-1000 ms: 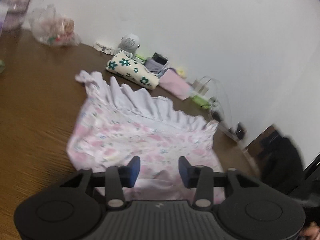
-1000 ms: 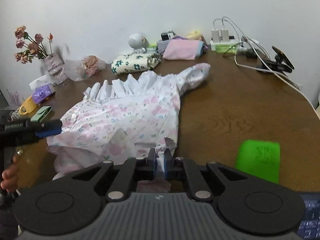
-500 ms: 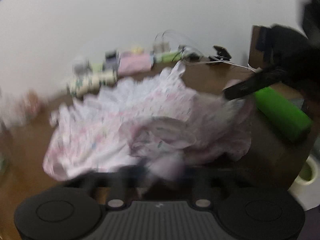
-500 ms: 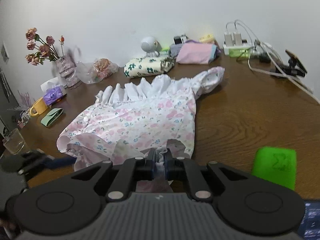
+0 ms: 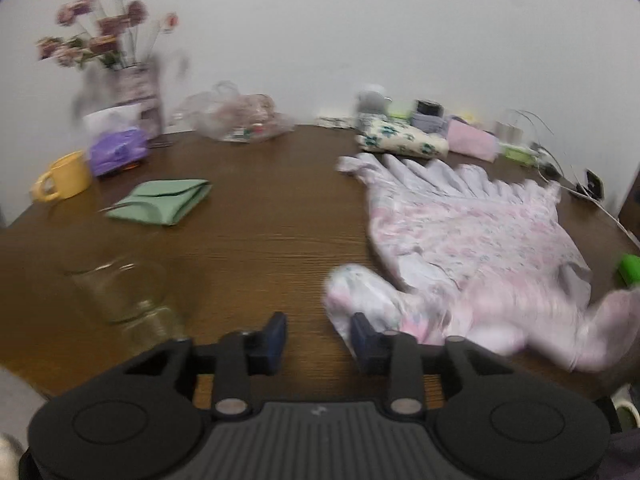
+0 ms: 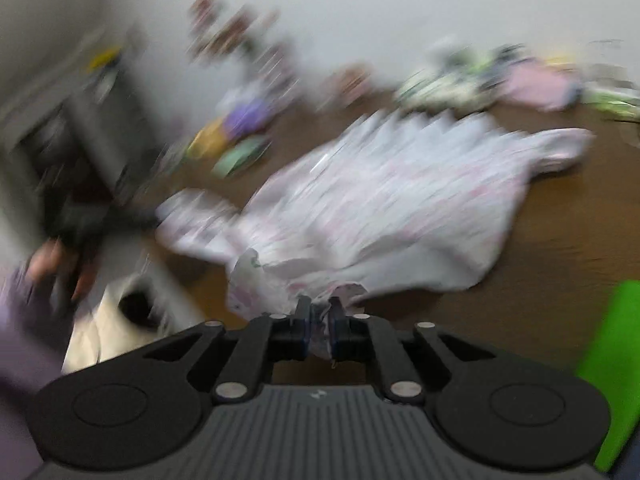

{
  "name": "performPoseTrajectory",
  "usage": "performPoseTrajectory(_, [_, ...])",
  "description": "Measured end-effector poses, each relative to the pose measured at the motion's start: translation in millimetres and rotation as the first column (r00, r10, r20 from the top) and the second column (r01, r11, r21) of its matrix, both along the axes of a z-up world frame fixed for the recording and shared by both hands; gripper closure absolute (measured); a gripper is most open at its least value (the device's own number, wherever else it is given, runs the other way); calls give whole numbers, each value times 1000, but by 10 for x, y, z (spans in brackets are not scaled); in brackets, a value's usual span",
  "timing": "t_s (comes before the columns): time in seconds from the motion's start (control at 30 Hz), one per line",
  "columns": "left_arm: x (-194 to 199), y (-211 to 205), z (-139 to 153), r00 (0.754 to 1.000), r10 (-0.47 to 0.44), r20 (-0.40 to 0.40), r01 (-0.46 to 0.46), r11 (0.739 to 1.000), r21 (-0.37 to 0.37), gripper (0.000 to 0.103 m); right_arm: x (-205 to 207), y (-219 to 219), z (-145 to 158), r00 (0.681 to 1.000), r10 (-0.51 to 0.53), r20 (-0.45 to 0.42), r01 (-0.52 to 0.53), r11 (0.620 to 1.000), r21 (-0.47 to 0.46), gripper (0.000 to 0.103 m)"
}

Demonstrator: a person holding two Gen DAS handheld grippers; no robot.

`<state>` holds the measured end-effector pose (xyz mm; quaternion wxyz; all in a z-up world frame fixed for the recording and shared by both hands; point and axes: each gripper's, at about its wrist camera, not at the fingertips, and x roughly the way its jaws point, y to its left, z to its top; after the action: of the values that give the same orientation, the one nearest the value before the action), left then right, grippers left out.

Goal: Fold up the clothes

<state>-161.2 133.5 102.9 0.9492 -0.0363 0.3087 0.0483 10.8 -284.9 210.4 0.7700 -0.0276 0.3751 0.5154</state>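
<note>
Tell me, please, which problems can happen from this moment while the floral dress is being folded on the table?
1. The drinking glass stands just ahead-left of the open left gripper; a sideways sweep could knock it over.
2. The right gripper has just been opening with a bit of the floral dress between its jaws; the hem may slip out and spoil the fold.
3. The sleeve lies bunched beside the left gripper and could get folded in crooked.

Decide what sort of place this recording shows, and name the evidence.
Probably a home: a brown wooden table crowded with a vase of dried pink flowers, a yellow ceramic mug and a pink floral child's dress.
</note>
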Motion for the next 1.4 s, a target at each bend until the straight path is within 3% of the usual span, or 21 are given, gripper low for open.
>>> performPoseTrajectory(0.03, [-94,30,72,997,-45,58,48,998,-47,61,-36,57,35,999,35,11,-34,999,-21,59])
performPoseTrajectory(0.07, [-156,31,134,990,-85,109,94,992,-80,46,-46,73,103,998,50,29,-49,999,-21,53])
performPoseTrajectory(0.1, [-197,17,188,981,-119,153,135,986,-101,29,-28,62,208,997,55,55,-54,999,-7,50])
performPoseTrajectory(0.17, [-190,-70,249,964,-170,205,199,972,-128,21,90,43,430,993,35,112,-36,999,11,49])
performPoseTrajectory(0.23, [56,-296,171,968,-201,151,223,964,-146,23,306,181,613,973,-4,231,17,998,-55,46])
performPoseTrajectory(0.33, [464,-696,-112,968,-251,-8,248,957,-149,44,777,611,647,929,19,371,70,972,-226,46])
performPoseTrajectory(0.37, [548,-809,-200,965,-257,-48,248,959,-136,49,994,760,583,929,40,367,68,959,-276,46])
performPoseTrajectory(0.43, [616,-976,-355,961,-259,-99,248,963,-108,49,1433,1043,449,934,76,350,62,928,-367,47])
performPoseTrajectory(0.5, [596,-1028,-475,954,-272,-125,257,958,-124,49,1837,1199,289,951,90,294,37,916,-399,48])
performPoseTrajectory(0.57, [575,-974,-528,959,-258,-117,244,962,-127,50,2232,1265,100,973,41,228,62,902,-428,54])
performPoseTrajectory(0.63, [591,-884,-522,966,-223,-129,208,971,-121,54,2577,1311,-78,983,-25,181,108,881,-461,66])
performPoseTrajectory(0.73, [649,-710,-491,973,-188,-137,175,980,-98,60,2810,1305,-240,970,-79,230,187,844,-502,70])
performPoseTrajectory(0.87, [877,-515,-450,967,-198,-163,203,979,16,64,2862,1158,-341,952,-112,283,252,814,-523,71])
performPoseTrajectory(0.93, [1083,-383,-435,963,-202,-176,214,975,55,60,2824,1071,-344,949,-150,277,282,794,-538,85])
performPoseTrajectory(0.97, [1209,-318,-420,962,-201,-186,216,975,60,59,2769,1025,-352,940,-160,300,310,768,-560,86])
performPoseTrajectory(1.03, [1474,-223,-396,958,-203,-201,223,971,83,59,2558,915,-399,916,-141,376,359,710,-606,93])
performPoseTrajectory(1.1, [1725,-183,-390,958,-204,-204,230,966,117,59,2295,770,-444,909,-121,399,368,683,-631,100])
performPoseTrajectory(1.2, [2042,-176,-385,952,-224,-208,255,957,138,59,1901,563,-484,898,-103,428,385,654,-651,100])
performPoseTrajectory(1.3, [2266,-230,-390,953,-216,-211,261,941,216,58,1547,394,-450,921,-76,382,338,644,-686,100])
performPoseTrajectory(1.37, [2368,-263,-380,956,-201,-216,257,926,276,58,1421,261,-366,952,-72,297,269,660,-702,100])
performPoseTrajectory(1.4, [2358,-244,-334,958,-195,-211,249,930,270,59,1407,193,-295,966,-79,246,232,681,-694,99])
